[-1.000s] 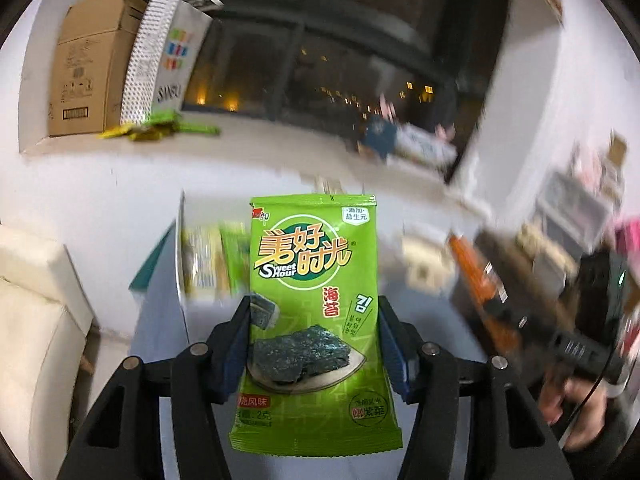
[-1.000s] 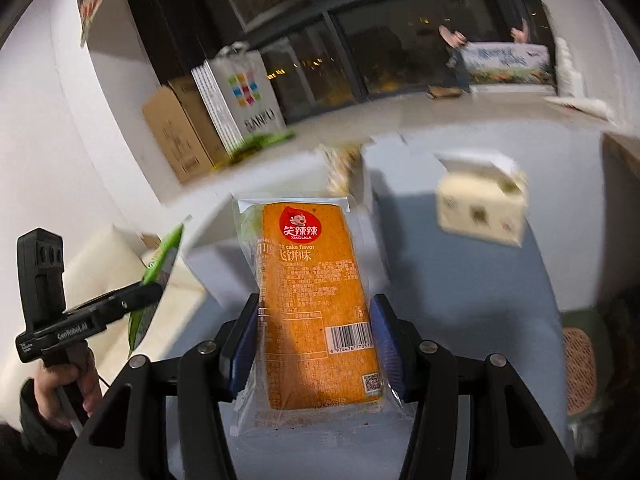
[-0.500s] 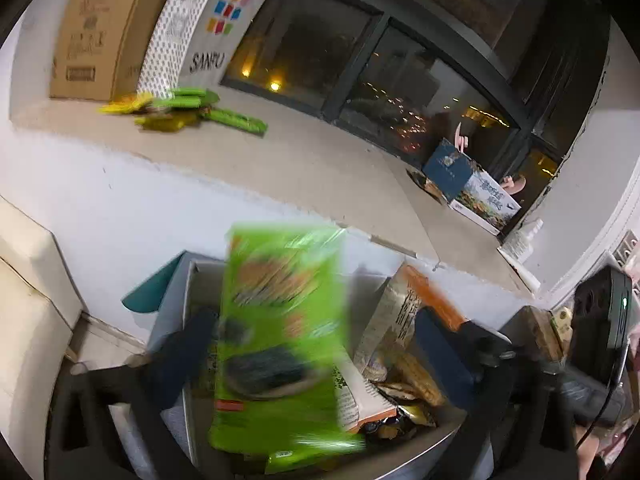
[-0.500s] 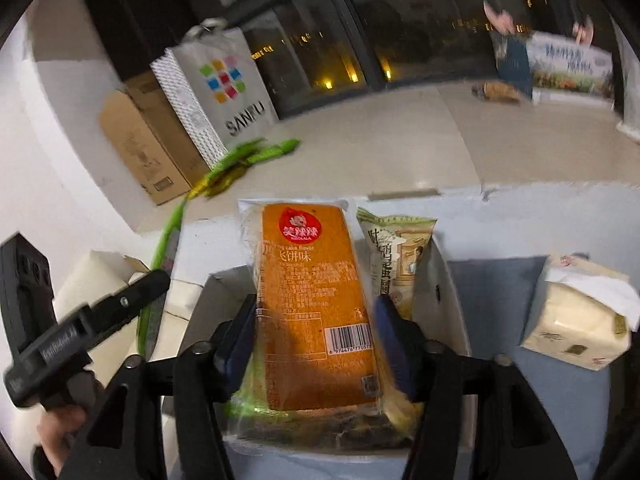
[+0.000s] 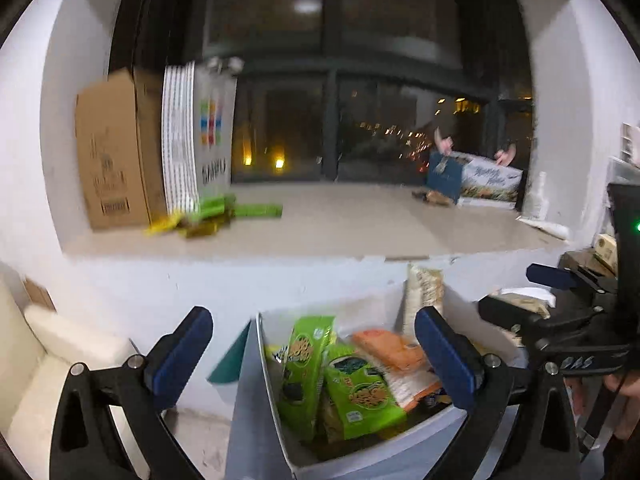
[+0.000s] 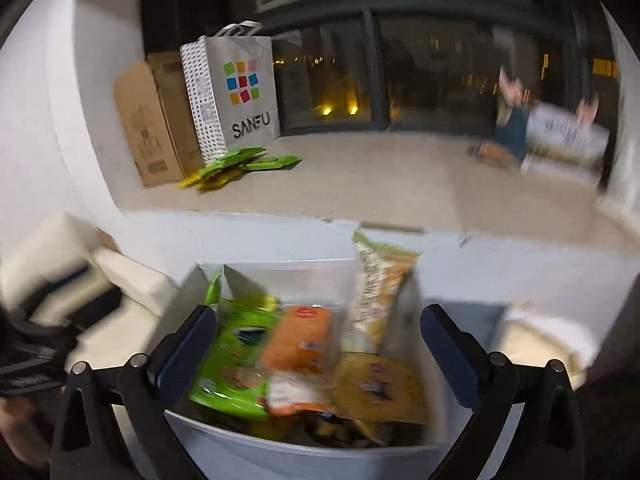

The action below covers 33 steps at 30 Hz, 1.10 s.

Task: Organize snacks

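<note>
A white box [image 5: 360, 462] [image 6: 304, 456] holds several snack packs. Green seaweed packs [image 5: 360, 396] [image 6: 232, 364] lie in it beside an orange cake pack [image 5: 390, 348] [image 6: 300, 344]. A tall beige pack [image 5: 424, 292] [image 6: 376, 292] stands against the far wall of the box. My left gripper [image 5: 314, 354] is open and empty above the box. My right gripper [image 6: 320, 356] is open and empty above the box and also shows at the right of the left wrist view [image 5: 560, 320].
A window ledge behind holds a cardboard box [image 5: 116, 152] [image 6: 148, 120], a white SANFU paper bag [image 5: 200, 136] [image 6: 236, 92] and loose green and yellow packs [image 5: 224, 216] [image 6: 240, 166]. A cream cushion [image 5: 48, 356] lies at left. A tissue pack [image 6: 536, 340] lies at right.
Both grippers opened and let go their packs. The green seaweed pack and the orange cake pack now lie in the box. Both grippers have drawn back a little.
</note>
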Motion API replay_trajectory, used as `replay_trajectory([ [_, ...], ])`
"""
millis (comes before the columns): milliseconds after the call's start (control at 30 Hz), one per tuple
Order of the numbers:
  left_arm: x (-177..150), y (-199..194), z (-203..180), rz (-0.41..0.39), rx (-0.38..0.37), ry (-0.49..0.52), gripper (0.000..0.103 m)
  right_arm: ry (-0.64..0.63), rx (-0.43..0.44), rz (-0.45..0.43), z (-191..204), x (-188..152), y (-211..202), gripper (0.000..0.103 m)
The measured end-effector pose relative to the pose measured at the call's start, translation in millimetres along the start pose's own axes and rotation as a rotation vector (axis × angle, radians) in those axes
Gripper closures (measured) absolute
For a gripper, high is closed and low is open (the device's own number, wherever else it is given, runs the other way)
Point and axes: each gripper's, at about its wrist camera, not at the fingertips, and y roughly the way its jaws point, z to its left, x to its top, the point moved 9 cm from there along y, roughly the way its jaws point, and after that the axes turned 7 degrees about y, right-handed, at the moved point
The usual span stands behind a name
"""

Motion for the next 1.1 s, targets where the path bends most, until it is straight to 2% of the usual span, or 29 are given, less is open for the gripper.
replay_trajectory([
  [100,2.9,-39.0,2.8,-0.021,0.017,-0.049,0.000,-0.075,-0.035,-0.071,7.7,-3.1,-31.9,0.000],
  [167,0.6,-73.2,1.3,-0.077,-0.013,-0.079,0.000,-0.114,-0.049,-0.121,11.7,-12.0,-60.9,0.000],
  [233,-3.5,-99.6,-5.1,-0.103,-0.035,-0.072,0.000,-0.133,-0.043,-0.153,14.5,-20.9,-85.4,0.000],
  [333,-14.3,-137.4,-14.1,-0.149,-0.022,-0.068,0.000,-0.117,-0.068,-0.196,11.6,-36.6,-126.6,0.000],
  [500,-39.1,-174.9,-50.1,-0.095,-0.157,-0.040,0.000,-0.062,0.053,-0.156,16.7,-64.8,-178.9,0.000],
  [633,-61.4,-197.0,-78.7,-0.044,-0.238,-0.029,0.000,0.000,0.060,-0.185,4.5,-95.4,-223.8,0.000],
  [733,-69.9,-207.3,-95.3,-0.024,-0.240,0.005,0.000,0.056,0.051,-0.171,-5.9,-120.5,-244.8,0.000],
  [800,-71.2,-214.9,-103.3,-0.035,-0.235,0.025,0.000,0.050,0.031,-0.164,-9.8,-131.8,-257.2,0.000],
  [933,-67.8,-223.7,-114.2,-0.046,-0.250,0.024,0.000,0.062,0.013,-0.209,-16.1,-135.1,-281.6,0.000],
  [1100,-69.2,-218.0,-112.5,-0.027,-0.256,0.007,0.000,0.078,0.003,-0.223,-20.3,-130.6,-286.9,0.000],
])
